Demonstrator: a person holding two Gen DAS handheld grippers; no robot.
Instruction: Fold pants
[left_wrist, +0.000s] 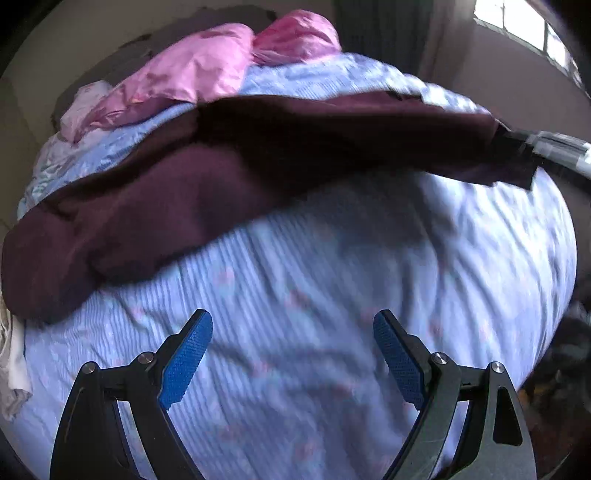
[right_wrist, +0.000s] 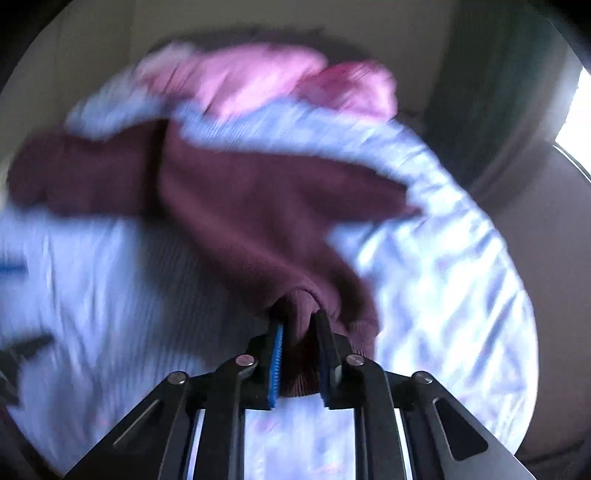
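Dark maroon pants (left_wrist: 207, 192) lie across a bed with a light blue striped sheet (left_wrist: 295, 332). My left gripper (left_wrist: 291, 325) hangs open above bare sheet, a short way in front of the pants, with nothing between its blue pads. In the right wrist view my right gripper (right_wrist: 299, 325) is shut on a ribbed cuff or hem of the pants (right_wrist: 258, 221), and the cloth bunches between the pads and runs up and away to the left. The same gripper (left_wrist: 517, 144) shows at the right edge of the left wrist view, holding the pants' right end lifted.
Pink bedding (left_wrist: 207, 70) is heaped at the far end of the bed, with pale cloth (left_wrist: 14, 369) at the left edge. A dark curtain (left_wrist: 380, 29) and a bright window (left_wrist: 524, 26) stand beyond the bed. Both views are motion-blurred.
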